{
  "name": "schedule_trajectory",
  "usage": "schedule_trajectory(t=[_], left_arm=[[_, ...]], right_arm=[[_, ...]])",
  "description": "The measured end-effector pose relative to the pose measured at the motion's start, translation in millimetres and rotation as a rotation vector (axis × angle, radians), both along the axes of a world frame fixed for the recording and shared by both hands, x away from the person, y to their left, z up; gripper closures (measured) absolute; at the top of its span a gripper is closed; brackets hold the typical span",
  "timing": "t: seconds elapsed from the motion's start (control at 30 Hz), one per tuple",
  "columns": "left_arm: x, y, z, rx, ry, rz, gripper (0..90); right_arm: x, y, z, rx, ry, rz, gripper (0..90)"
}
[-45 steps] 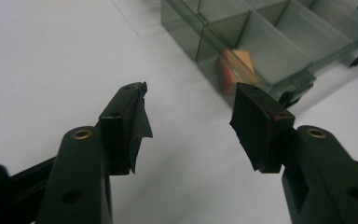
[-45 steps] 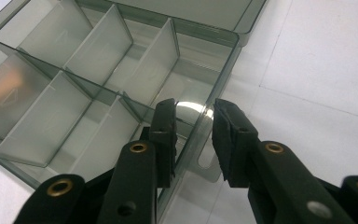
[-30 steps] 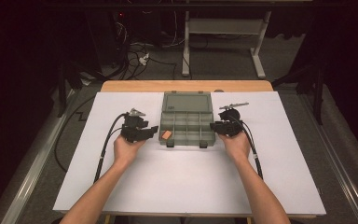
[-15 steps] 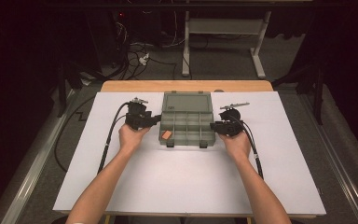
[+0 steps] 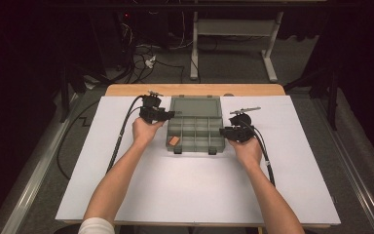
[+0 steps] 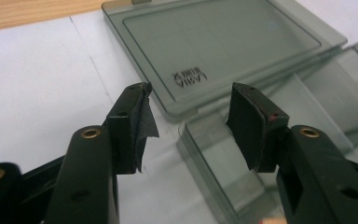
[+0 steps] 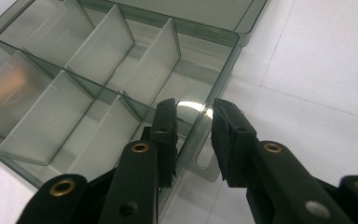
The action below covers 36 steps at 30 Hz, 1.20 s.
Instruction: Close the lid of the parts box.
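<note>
Open compartment box [image 5: 195, 127] at table ctr, lid flat at 12; L gripper [image 5: 168, 115] released at its 9 edge, R gripper [image 5: 222, 131] straddling 3 o'clock wall, grip unclear.

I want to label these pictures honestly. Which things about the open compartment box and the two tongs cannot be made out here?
- Orange item in the box: too small in the high view, blurred behind dividers in the right gripper view.
- Lid lettering: upside down, too small.
- Right tongs: straddle the box wall; pad contact unclear.
- Left tongs: box's near part cut off by the frame edge.
</note>
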<state>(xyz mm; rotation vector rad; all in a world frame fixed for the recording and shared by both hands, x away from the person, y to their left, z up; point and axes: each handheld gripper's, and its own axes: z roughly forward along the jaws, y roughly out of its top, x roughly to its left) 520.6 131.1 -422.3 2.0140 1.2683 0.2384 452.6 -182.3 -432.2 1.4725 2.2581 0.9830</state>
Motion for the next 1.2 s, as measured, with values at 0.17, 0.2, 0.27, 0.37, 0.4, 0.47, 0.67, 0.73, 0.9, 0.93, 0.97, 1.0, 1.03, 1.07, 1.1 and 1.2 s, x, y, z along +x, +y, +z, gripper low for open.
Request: schedule_trajectory(t=[0.17, 0.2, 0.27, 0.37, 0.4, 0.47, 0.67, 0.73, 0.9, 0.93, 0.97, 1.0, 1.03, 1.07, 1.1, 1.2], left_arm=[[19.3, -3.1, 3.5, 0.045, 0.05, 0.008, 48.3], [22.1, -2.8, 4.6, 0.05, 0.057, 0.013, 48.2], [26.6, -2.6, 5.4, 0.043, 0.07, 0.022, 48.3], [30.8, -4.1, 2.4, 0.026, 0.092, 0.035, 48.0], [31.9, -4.2, 0.4, 0.023, 0.101, 0.035, 48.0], [34.4, -4.3, -4.1, 0.011, 0.121, 0.044, 47.9], [40.8, -1.8, -13.5, -0.06, 0.166, 0.06, 48.4], [42.3, -0.8, -16.1, -0.078, 0.182, 0.058, 48.6], [44.0, -1.4, -23.2, -0.107, 0.215, 0.042, 49.9], [44.2, -2.0, -24.2, -0.113, 0.221, 0.037, 50.1], [44.5, -2.6, -25.3, -0.121, 0.225, 0.034, 50.3], [44.7, -3.1, -26.2, -0.12, 0.224, 0.037, 49.9], [45.0, -3.1, -27.0, -0.121, 0.228, 0.038, 49.8], [45.4, -2.6, -28.1, -0.13, 0.232, 0.039, 49.8], [45.7, -1.7, -29.1, -0.141, 0.236, 0.04, 49.6], [46.4, 0.2, -31.5, -0.168, 0.247, 0.039, 48.8]], right_arm=[[0.4, -1.0, -0.2, 0.006, 0.002, 0.002, 71.3], [0.5, -1.3, -0.3, 0.01, 0.003, 0.002, 71.5], [0.5, -2.1, -0.5, 0.015, 0.004, 0.002, 71.6], [0.4, -1.8, -0.4, 0.012, 0.004, 0.002, 71.6], [0.3, -1.7, -0.4, 0.012, 0.003, 0.002, 71.6], [0.2, -1.5, -0.4, 0.011, 0.003, 0.0, 71.6], [0.5, -1.5, -0.3, 0.01, 0.003, 0.002, 71.6], [0.5, -1.5, -0.3, 0.01, 0.003, 0.003, 71.6], [0.6, -1.3, -0.1, 0.008, 0.004, 0.004, 71.6], [0.5, -1.3, -0.1, 0.007, 0.004, 0.004, 71.6], [0.5, -1.3, -0.1, 0.007, 0.005, 0.004, 71.6], [0.6, -1.3, -0.1, 0.007, 0.005, 0.004, 71.6], [0.6, -1.3, -0.1, 0.008, 0.006, 0.004, 71.6], [0.7, -1.4, -0.1, 0.008, 0.006, 0.004, 71.6], [0.7, -1.4, -0.1, 0.009, 0.006, 0.003, 71.6], [0.8, -1.5, -0.1, 0.01, 0.007, 0.003, 71.6]])
